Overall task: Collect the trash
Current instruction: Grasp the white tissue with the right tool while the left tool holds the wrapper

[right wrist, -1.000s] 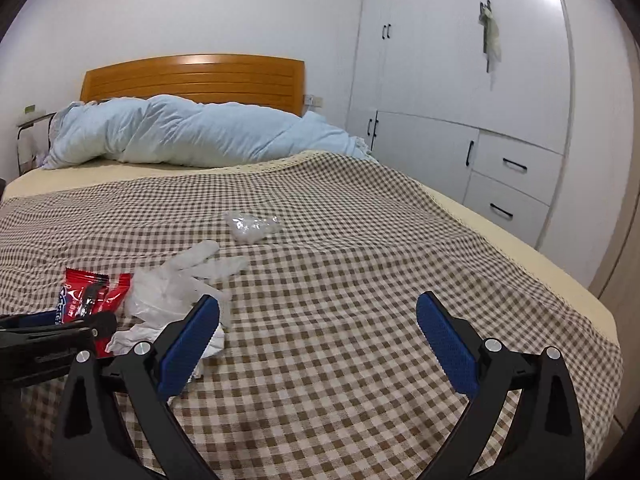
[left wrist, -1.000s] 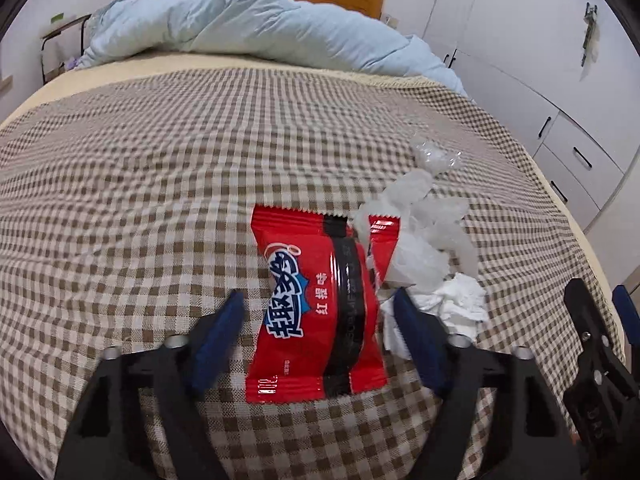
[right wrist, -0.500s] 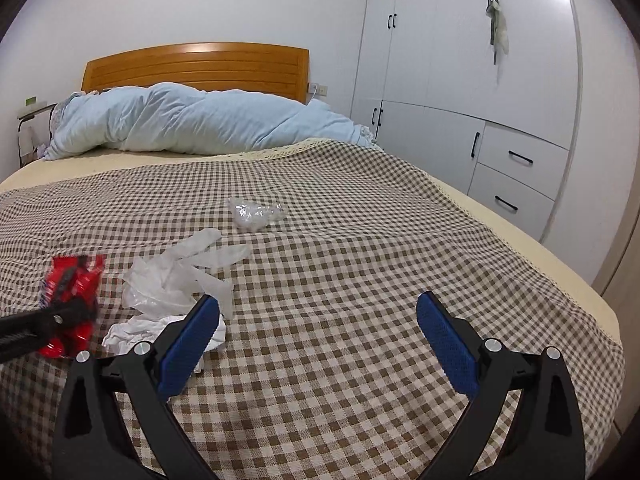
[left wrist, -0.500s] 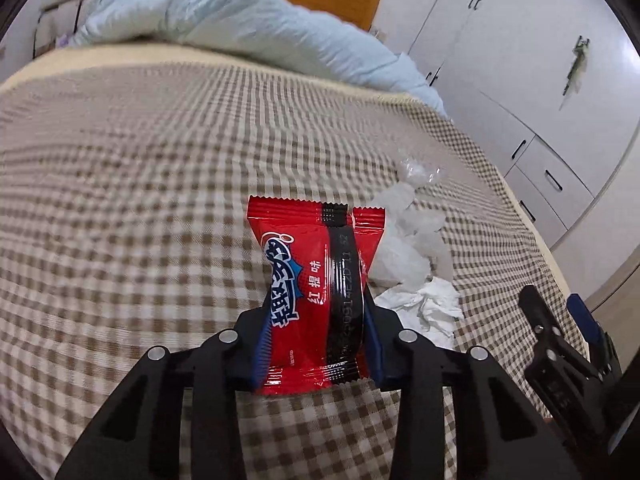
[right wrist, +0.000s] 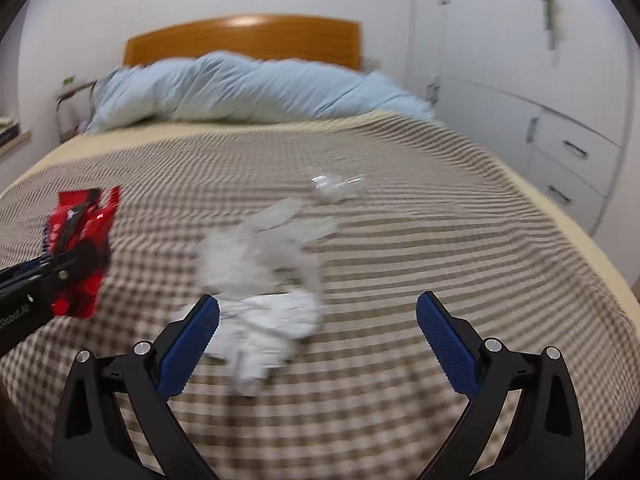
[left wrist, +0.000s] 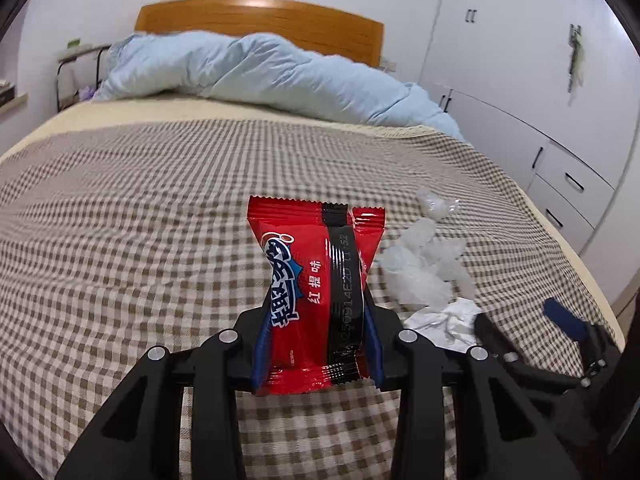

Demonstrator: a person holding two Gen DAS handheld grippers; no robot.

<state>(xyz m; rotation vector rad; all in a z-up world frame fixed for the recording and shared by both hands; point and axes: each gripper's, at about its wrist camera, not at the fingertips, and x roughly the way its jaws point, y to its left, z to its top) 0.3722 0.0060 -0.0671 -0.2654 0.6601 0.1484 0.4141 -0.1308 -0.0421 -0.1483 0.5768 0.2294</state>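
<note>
Left claw (left wrist: 316, 344) clamping red snack packet (left wrist: 312, 280) aloft, right claw (right wrist: 318, 344) spread wide

Left gripper (left wrist: 318, 344): black frame, blue pads, silver screws. Between its fingers, snack wrapper (left wrist: 316, 292): glossy red, black vertical band, blue-and-white logo, white characters. Right of those fingers: translucent white glove (left wrist: 424, 264), white crumpled tissue (left wrist: 444, 320), clear plastic scrap (left wrist: 436, 205) beyond the glove. Bedspread (left wrist: 120, 240): brown-and-cream check, plain cream sheet (left wrist: 160, 110) past it. Duvet (left wrist: 260, 72) pale blue, headboard (left wrist: 260, 20) orange-brown wood, wardrobe (left wrist: 520, 80) white with black handles. Right gripper (right wrist: 318, 344): same black frame, blue textured pads.
</note>
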